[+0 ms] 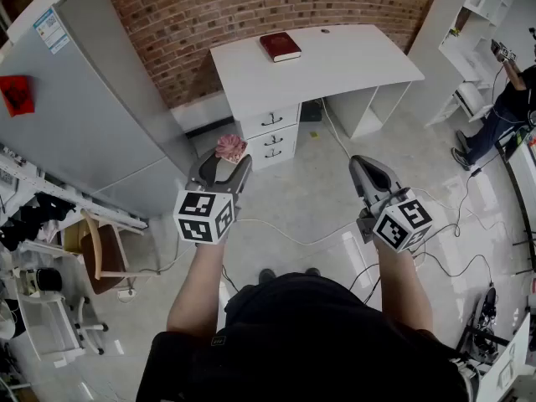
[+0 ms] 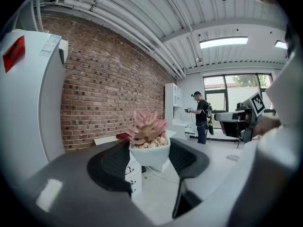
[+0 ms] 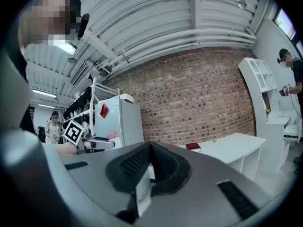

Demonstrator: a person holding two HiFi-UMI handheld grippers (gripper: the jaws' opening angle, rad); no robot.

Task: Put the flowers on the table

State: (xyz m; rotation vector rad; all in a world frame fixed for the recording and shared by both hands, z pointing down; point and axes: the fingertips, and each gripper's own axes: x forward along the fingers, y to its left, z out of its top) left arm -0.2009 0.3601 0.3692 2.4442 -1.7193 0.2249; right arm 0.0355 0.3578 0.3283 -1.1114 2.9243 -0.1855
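The left gripper (image 1: 224, 162) is held out ahead of the person, over the pale glossy floor (image 1: 318, 199). Its jaws stand wide and pinch a small white bowl-shaped pot (image 2: 150, 154) between the black ribbed pads (image 2: 113, 167), one pad against each side of the pot. The pot sits upright. It is filled with pale pebbles and carries a pink succulent flower (image 2: 147, 126). In the head view the flower shows just above the jaw tips, in the air and well apart from the white rectangular table (image 1: 352, 61). The flowers are not on the table.

The right gripper (image 1: 362, 167) is held beside the left one, well apart from it. Its jaws are pressed together, and nothing lies between them.

The table stands against a red brick wall (image 1: 209, 15). It bears a dark red book (image 1: 280, 46) near its back edge. Two white drawers (image 1: 271, 132) with dark handles sit under its left end. A tall grey refrigerator (image 1: 92, 107) stands left of the table. A second person in dark clothes (image 1: 502, 99) stands by white shelving (image 1: 481, 23) at the far right.
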